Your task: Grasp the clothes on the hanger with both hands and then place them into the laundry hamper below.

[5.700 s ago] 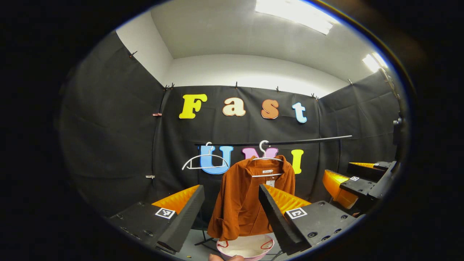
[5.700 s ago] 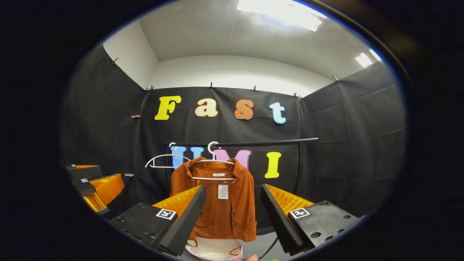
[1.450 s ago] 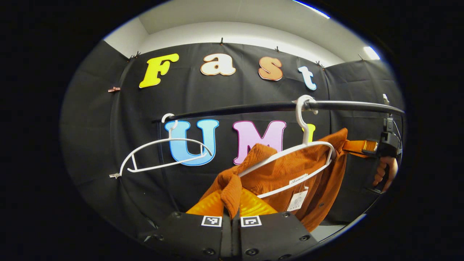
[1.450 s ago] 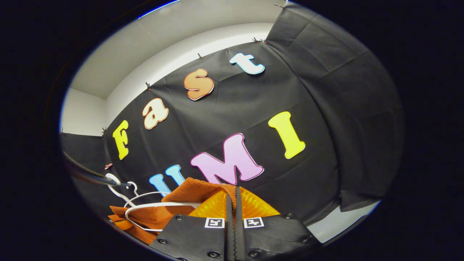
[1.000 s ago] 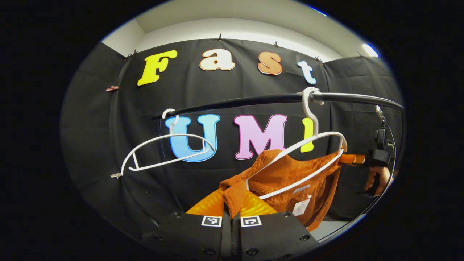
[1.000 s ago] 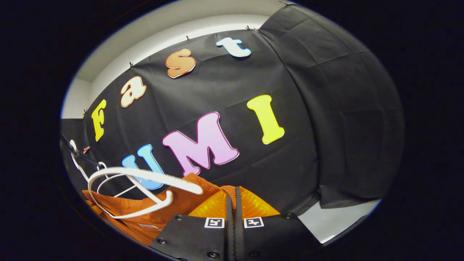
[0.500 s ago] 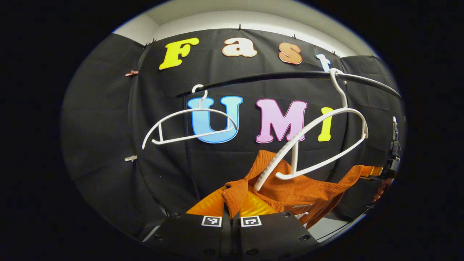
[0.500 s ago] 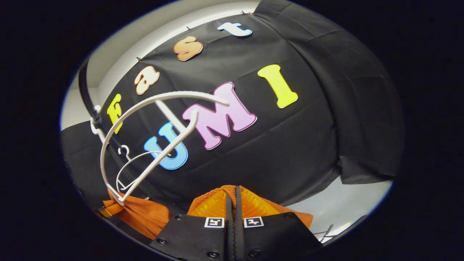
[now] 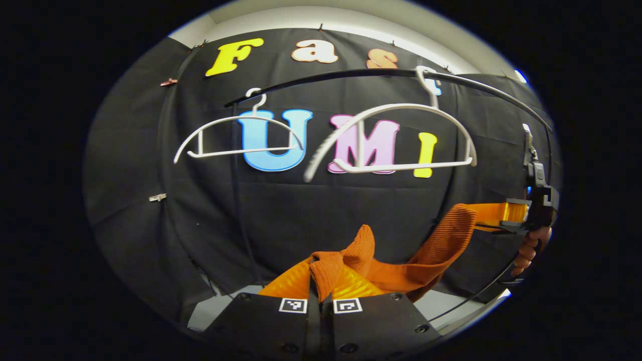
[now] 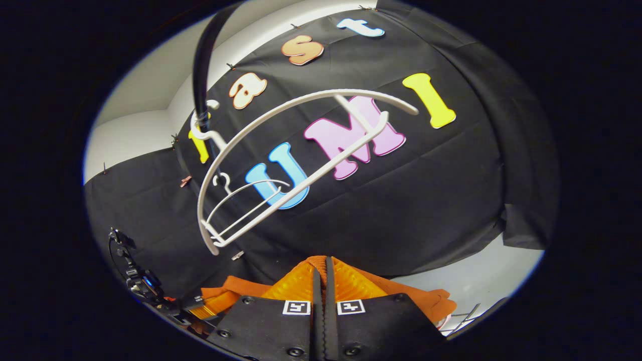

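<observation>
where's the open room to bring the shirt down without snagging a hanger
Open room lies below the two white hangers: the near hanger and the far hanger hang bare on the black rail, well above the orange shirt. The shirt spans between the left claw and right claw. Up by the rail it is crowded.

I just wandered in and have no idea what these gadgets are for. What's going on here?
A person is taking an orange corduroy garment down with two tools. The left hand-held gripper is clamped shut on one end, and the right hand-held gripper pinches the other, so the cloth stretches between them. It is off its white hanger, which hangs bare on the black rail beside a second bare hanger. The garment has yet to go into the laundry hamper.
</observation>
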### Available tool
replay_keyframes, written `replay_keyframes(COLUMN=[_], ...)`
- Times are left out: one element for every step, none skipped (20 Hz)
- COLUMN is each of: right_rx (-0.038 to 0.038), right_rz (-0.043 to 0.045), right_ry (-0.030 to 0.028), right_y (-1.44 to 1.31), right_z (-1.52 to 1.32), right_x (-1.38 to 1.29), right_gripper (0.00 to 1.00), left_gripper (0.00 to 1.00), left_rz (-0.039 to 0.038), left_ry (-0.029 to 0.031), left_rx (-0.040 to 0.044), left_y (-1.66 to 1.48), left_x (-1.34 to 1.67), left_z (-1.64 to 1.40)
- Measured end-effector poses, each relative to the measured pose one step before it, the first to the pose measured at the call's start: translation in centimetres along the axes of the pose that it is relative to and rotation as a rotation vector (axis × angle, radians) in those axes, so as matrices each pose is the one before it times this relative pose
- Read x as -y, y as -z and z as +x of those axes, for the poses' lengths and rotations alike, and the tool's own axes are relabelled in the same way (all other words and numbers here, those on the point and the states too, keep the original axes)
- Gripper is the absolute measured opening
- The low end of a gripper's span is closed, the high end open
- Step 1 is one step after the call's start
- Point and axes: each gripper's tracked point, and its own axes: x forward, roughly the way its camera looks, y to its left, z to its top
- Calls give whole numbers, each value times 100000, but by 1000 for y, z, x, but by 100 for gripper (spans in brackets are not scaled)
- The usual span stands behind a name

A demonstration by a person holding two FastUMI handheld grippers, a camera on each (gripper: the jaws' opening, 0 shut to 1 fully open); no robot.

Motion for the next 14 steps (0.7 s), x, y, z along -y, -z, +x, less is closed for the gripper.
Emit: replay_keyframes(right_rx=[-676,-396,-266,-360,-638,-789,-1384,-1203,-1965,-2133,-3726,-3772,-3617,-3535], right_rz=[-921,-832,-934,-1061,-941,-847,-152,166,-376,-758,-1205,-1838,-2458,-2574], right_ry=[-2585,-2709,-2304,-1416,-785,656,1521,1751,2135,2222,3270,3319,3418,2188], right_y=[246,113,68,31,132,313,558,669,1126,1118,1716,1483,1588,1666], right_z=[-132,-63,-47,6,-63,-63,-82,132,212,252,386,532,624,773], right_x=[-1220,-1086,-843,-491,-86,662,1018,1328,1274,1286,1755,1651,1708,1246], right_gripper=[5,5,5,5,5,5,5,5,5,5,5,5,5,5], left_gripper=[5,5,5,5,5,5,3,3,5,5,5,5,5,5], left_rz=[-258,-515,-518,-355,-607,-775,-937,-918,-1055,-879,-524,-412,-197,125], left_ry=[3641,3581,3214,2850,2885,1935,1013,314,111,-452,-835,-1263,-1221,-1124], left_rx=[1187,1544,1684,1817,1290,350,-647,-1222,-1690,-2227,-2780,-3531,-3762,-3943], left_y=[-156,-411,-582,-669,-449,-74,494,717,1087,1304,1732,1876,2038,1925], left_x=[1320,1232,1151,982,811,534,143,53,79,-60,-45,-218,-314,-380], left_z=[-280,-199,-72,16,328,494,435,543,652,668,595,503,723,740])
